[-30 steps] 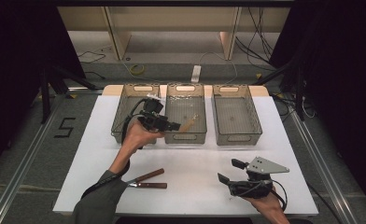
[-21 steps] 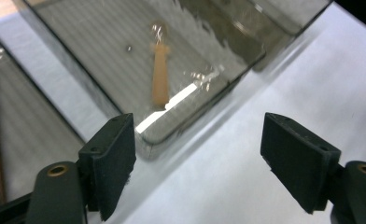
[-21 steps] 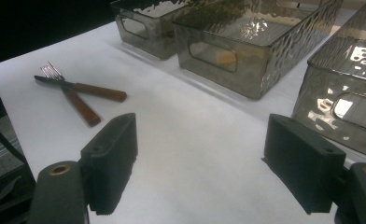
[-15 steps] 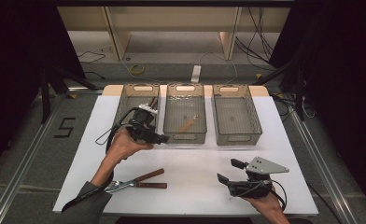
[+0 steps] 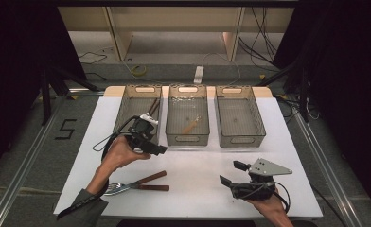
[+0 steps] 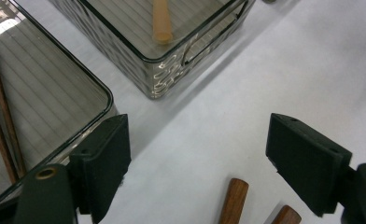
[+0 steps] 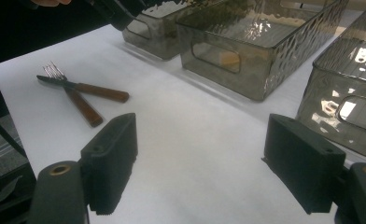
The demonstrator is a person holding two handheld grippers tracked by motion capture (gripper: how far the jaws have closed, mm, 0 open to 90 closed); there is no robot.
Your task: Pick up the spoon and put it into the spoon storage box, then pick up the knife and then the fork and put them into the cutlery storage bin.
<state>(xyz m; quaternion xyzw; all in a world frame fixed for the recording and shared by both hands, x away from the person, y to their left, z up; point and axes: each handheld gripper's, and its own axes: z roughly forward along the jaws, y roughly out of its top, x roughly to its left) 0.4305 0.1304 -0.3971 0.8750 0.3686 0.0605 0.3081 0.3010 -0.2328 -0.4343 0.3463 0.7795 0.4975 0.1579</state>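
Note:
My left gripper hovers over the white table, just in front of the left bin. Its jaws have just been opening and stand wide with nothing between them. In the left gripper view, two brown wooden handles lie just below the jaws. They belong to a fork and a knife crossed on the table near the front left. My right gripper rests at the front right, open and holding nothing. It faces the fork and knife.
Three clear bins stand in a row at the back. The left bin holds brown-handled utensils. A pale wooden stick lies in the middle bin. The right bin looks bare. Black curtains flank the table.
My left gripper has drawn back from over the bins toward the near side and sits lower. Its jaws stand wider. The right gripper has not moved.

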